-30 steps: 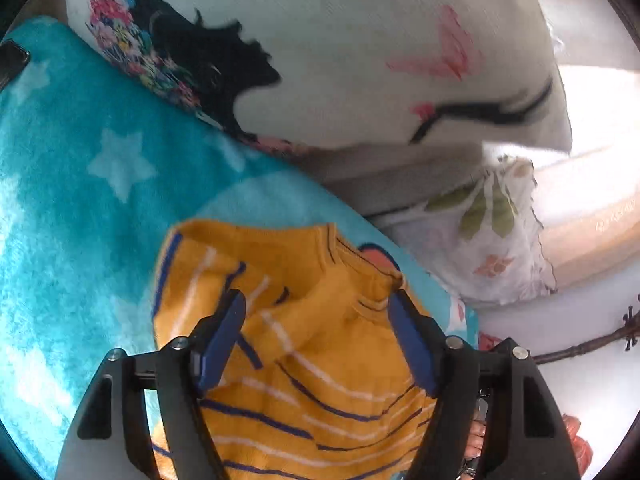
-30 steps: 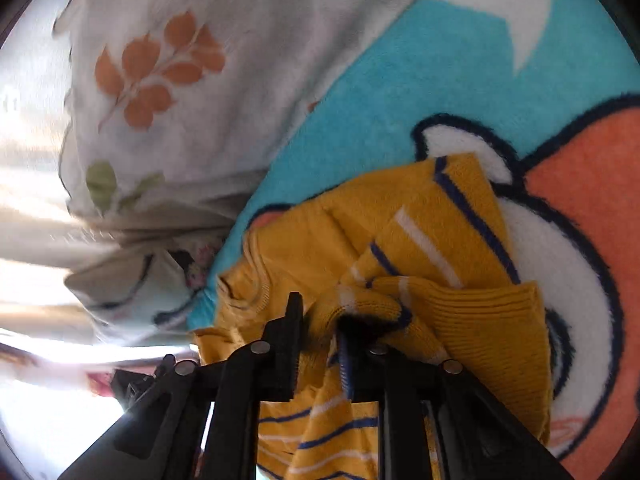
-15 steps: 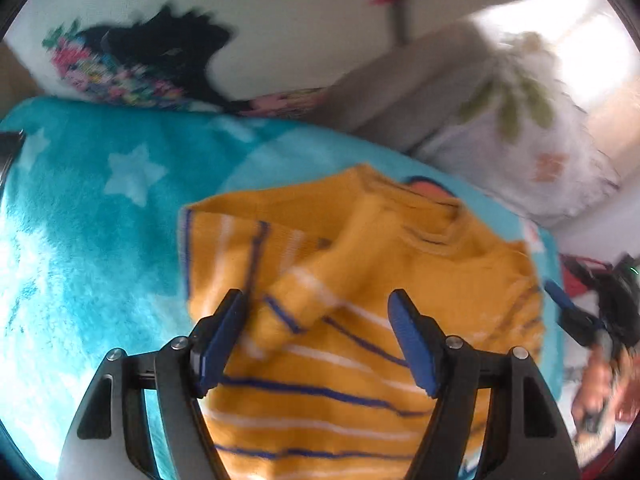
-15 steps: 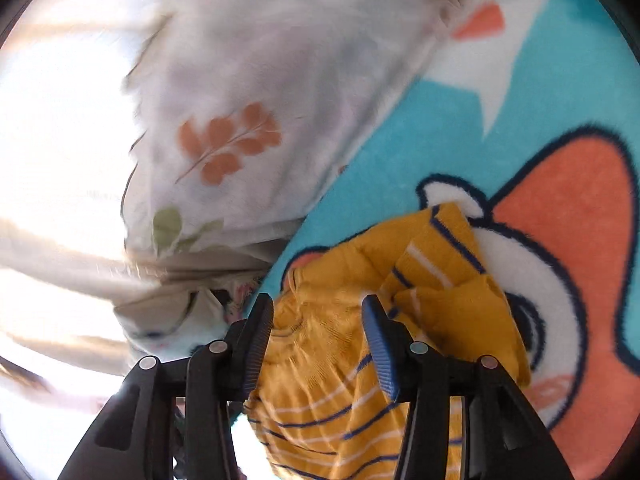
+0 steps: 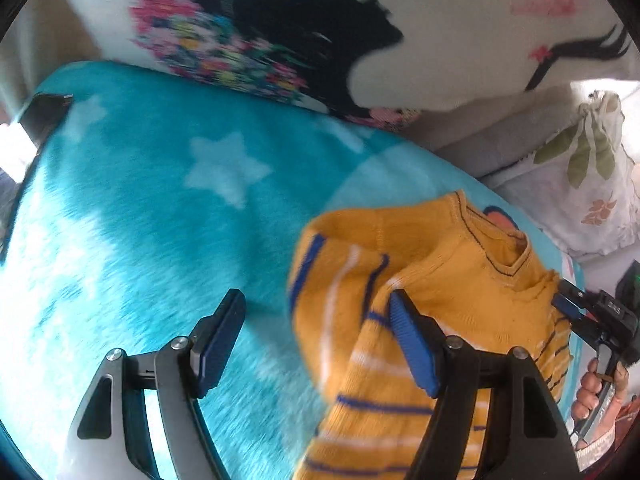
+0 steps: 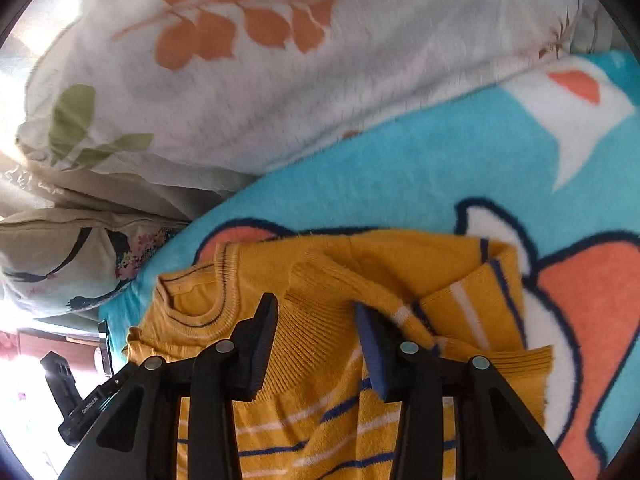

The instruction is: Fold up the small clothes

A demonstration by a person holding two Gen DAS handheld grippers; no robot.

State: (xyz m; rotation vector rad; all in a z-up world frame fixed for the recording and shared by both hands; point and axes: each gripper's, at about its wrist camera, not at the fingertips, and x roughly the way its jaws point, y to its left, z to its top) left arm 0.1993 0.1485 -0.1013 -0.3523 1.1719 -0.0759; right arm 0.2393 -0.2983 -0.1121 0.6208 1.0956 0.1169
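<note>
A small yellow sweater (image 5: 432,280) with blue and white stripes lies on a turquoise blanket (image 5: 168,216). Both sleeves are folded in over its front. My left gripper (image 5: 316,334) is open and empty, above the blanket at the sweater's left edge. My right gripper (image 6: 316,344) is open and empty, just above the sweater's chest (image 6: 320,280) below the collar. The right gripper also shows at the far right of the left wrist view (image 5: 576,310), at the sweater's right shoulder.
A white cushion (image 5: 400,32) with a black-and-flower print stands behind the blanket. A leaf-print pillow (image 6: 280,60) lies beyond the sweater's collar. The blanket has an orange and white fish print (image 6: 580,288) beside the sweater. A dark object (image 5: 44,116) sits at the blanket's far left corner.
My right gripper let go of the folded sleeve, opened, and pulled back over the sweater's chest. My left gripper moved left, off the sweater toward bare blanket, staying open.
</note>
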